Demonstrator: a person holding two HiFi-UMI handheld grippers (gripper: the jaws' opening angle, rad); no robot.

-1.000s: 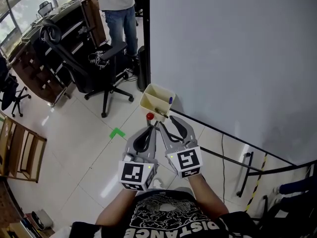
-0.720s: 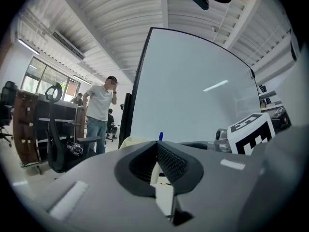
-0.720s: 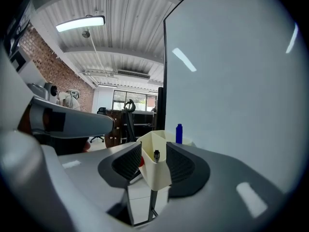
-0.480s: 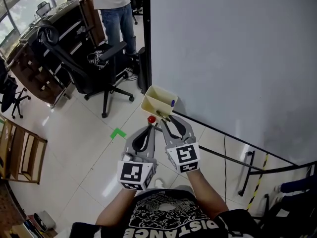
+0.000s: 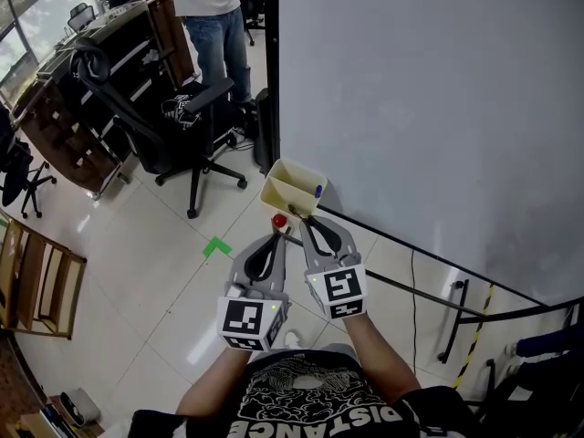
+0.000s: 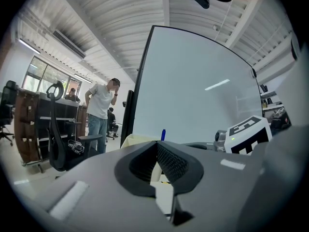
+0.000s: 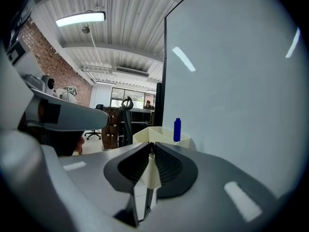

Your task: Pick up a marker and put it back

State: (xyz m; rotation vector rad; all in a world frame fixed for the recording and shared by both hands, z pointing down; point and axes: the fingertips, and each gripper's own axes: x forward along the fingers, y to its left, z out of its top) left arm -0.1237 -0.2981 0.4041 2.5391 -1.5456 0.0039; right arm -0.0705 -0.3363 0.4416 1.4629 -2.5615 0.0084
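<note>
A cream holder (image 5: 290,176) hangs at the whiteboard's lower left corner. A blue marker (image 5: 317,190) stands upright in it, also seen in the right gripper view (image 7: 177,129). A thin dark marker (image 5: 295,211) pokes out over the holder's near rim. My right gripper (image 5: 304,217) is at that rim. Its jaws are closing and stand almost together on the dark marker. My left gripper (image 5: 276,234) hangs beside it, shut, with nothing seen between its jaws. A small red thing (image 5: 278,220) sits just past its tips. I cannot tell what it is.
The whiteboard (image 5: 429,89) fills the right side and its floor rail (image 5: 429,258) runs behind my right hand. A black office chair (image 5: 155,117) and a standing person (image 5: 214,16) are at the left, wooden shelving (image 5: 55,126) beyond. Green tape (image 5: 216,245) marks the floor.
The right gripper's jaws have drawn in from wide apart to nearly together at the holder's rim. Both grippers have otherwise stayed almost in place.
</note>
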